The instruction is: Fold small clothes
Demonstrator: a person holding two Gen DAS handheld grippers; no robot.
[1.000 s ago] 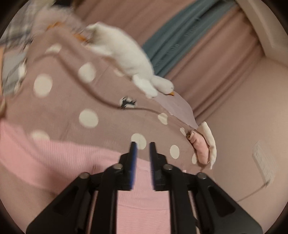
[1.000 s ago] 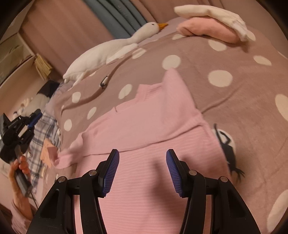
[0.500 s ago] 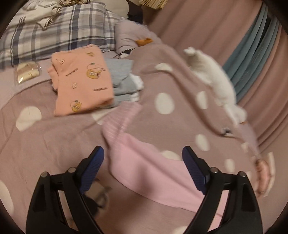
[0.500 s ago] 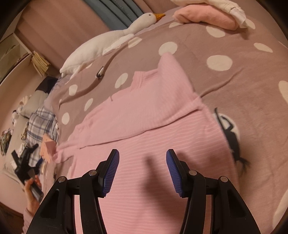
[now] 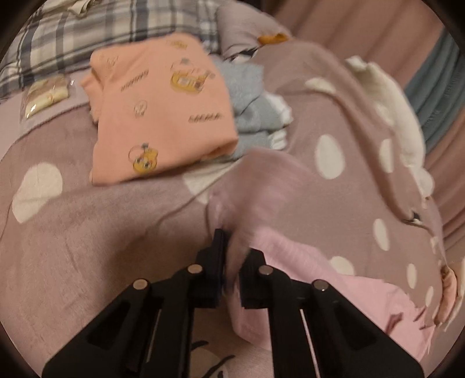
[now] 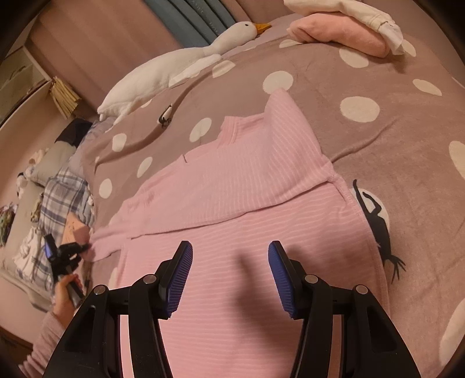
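Note:
A pink ribbed top (image 6: pixel 232 203) lies on the polka-dot blanket (image 6: pixel 363 75), one sleeve folded across its chest. My right gripper (image 6: pixel 229 276) is open and hovers over the top's lower body. My left gripper (image 5: pixel 232 250) is shut on the cuff of the other sleeve (image 5: pixel 252 192), pinched between its jaws. From the right wrist view the left gripper (image 6: pixel 62 253) is at the far left edge of the top, at the sleeve end.
A folded orange printed garment (image 5: pixel 157 110) lies on a blue-grey one (image 5: pixel 252 110) beyond the sleeve. A plaid pillow (image 5: pixel 87 26) lies behind. A white goose plush (image 6: pixel 174 67) and a folded pink and white pile (image 6: pixel 343 32) lie at the far side.
My left gripper swung from the top's body to the sleeve end, opened wide, then shut on the cuff. The right gripper stayed open over the top.

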